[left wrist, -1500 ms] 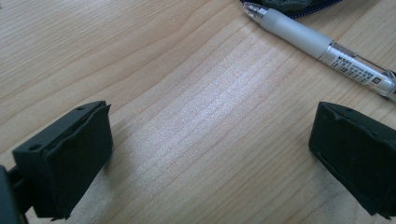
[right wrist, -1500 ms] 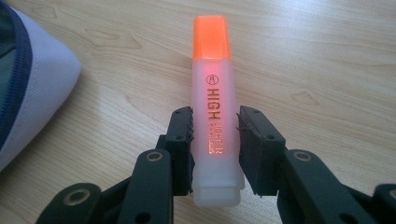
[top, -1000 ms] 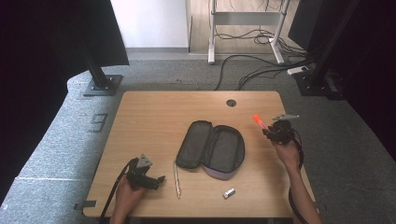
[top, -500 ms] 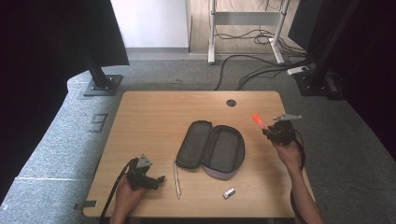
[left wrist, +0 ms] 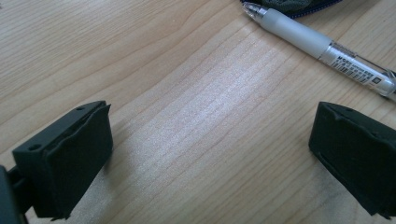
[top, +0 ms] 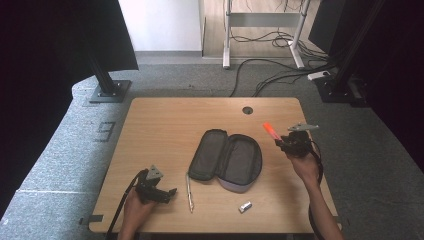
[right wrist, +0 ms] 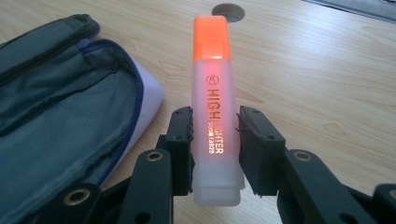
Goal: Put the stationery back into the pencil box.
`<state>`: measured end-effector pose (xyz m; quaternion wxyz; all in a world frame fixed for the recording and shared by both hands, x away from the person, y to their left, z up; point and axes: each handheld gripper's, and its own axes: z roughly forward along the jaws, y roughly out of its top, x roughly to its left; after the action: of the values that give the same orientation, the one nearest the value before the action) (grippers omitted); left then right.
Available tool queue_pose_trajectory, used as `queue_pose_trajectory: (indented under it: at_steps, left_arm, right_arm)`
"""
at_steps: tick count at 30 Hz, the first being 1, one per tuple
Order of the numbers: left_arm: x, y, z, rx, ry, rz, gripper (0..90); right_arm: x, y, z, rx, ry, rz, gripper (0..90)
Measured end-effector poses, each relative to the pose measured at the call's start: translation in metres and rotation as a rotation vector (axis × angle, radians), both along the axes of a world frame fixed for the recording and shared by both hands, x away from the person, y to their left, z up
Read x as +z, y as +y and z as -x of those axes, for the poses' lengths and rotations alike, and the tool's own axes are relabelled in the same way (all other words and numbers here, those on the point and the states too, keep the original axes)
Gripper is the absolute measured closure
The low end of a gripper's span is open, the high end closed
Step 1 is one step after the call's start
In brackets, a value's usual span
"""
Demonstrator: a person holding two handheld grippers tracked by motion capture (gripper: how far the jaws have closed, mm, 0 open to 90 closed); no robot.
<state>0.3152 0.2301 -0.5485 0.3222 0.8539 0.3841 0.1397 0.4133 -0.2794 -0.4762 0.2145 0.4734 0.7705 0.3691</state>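
Right gripper (right wrist: pixel 215 154) pinches a highlighter (right wrist: pixel 214 116) by the lower half of its translucent barrel, one black pad on each side, orange cap pointing toward the upper middle of the right gripper view. Print on the barrel reads "HIGH", then fainter letters partly covered by glare; the small line below it is too fine to read. In the high view the same gripper (top: pixel 286 141) sits at the right of the frame, with the highlighter (top: pixel 270 131) sticking out up and to the left, over the table (top: pixel 165 120). Whether the highlighter is clear of the wood or touching it cannot be told from that view. Pencil case (top: pixel 226 160) lies open in the middle of the frame, just left of the highlighter; its inside is dark and any contents are hard to make out. In the right gripper view the case (right wrist: pixel 60 107) is cut off by the left edge. Left gripper (top: pixel 170 192) rests at the lower left of the high view, jaws spread wide with only bare wood between them in the left gripper view (left wrist: pixel 210 154). Pen (left wrist: pixel 322 46) crosses the upper right there, its far end cut off by the frame edge; in the high view it (top: pixel 189 192) lies just right of that gripper. Small pale object (top: pixel 245 206) near the bottom edge is too small to identify.
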Motion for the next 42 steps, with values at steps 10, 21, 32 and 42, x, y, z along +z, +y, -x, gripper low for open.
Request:
queue_pose_trajectory:
  at_steps: [10, 21, 32, 42]
  left_arm:
    - [0.0, 0.0, 0.0, 0.0, 0.0, 0.0, 0.0]
    - [0.0, 0.0, 0.0, 0.0, 0.0, 0.0, 0.0]
    - [0.0, 0.0, 0.0, 0.0, 0.0, 0.0, 0.0]
    - [0.0, 0.0, 0.0, 0.0, 0.0, 0.0, 0.0]
  right_arm:
    - [0.002, 0.01, 0.006, 0.026, -0.009, -0.016, 65.3]
    - [0.006, 0.024, 0.014, 0.069, -0.028, -0.018, 65.3]
    - [0.009, 0.047, 0.022, 0.128, -0.042, -0.024, 65.2]
    - [0.006, 0.064, 0.026, 0.168, -0.036, -0.027, 65.3]
